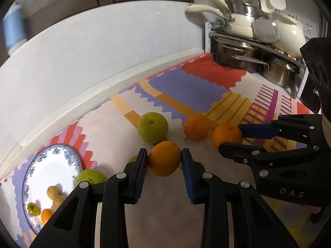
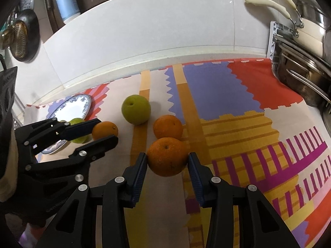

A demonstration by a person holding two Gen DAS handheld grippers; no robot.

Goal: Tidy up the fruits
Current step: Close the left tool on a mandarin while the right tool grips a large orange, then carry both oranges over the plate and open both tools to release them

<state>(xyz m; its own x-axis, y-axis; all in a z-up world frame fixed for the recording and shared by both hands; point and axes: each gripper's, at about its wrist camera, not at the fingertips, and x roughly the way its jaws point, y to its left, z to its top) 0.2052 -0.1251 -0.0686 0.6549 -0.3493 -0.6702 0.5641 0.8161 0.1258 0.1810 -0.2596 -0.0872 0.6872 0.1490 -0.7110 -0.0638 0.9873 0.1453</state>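
A: Left wrist view first. Left gripper (image 1: 164, 161) nearly closed, pads pressed on either side of an orange (image 1: 164, 158). Looks lifted just off the patterned mat (image 1: 206, 86), probably bound for the blue-rimmed plate (image 1: 69, 152) down-left, where small fruits (image 1: 54, 195) already sit.

B: And the right gripper (image 1: 230, 137) over at the right edge, jaws narrow around a second orange (image 1: 226, 136). Third orange (image 1: 196, 128) and a green apple (image 1: 152, 127) loose on the mat between.

A: Right wrist view now. Right gripper (image 2: 167, 163) clamped on its orange (image 2: 167, 157), pads at the widest part, a sensible hold for round fruit. Orange apparently resting on the mat, not raised.

B: Left gripper (image 2: 104, 129) visible at left, gripping its orange (image 2: 105, 130) close to the plate (image 2: 86, 103). Another green fruit (image 2: 77, 122) right behind it, beside the rim. Pots (image 2: 306, 39) stacked far right, well clear.
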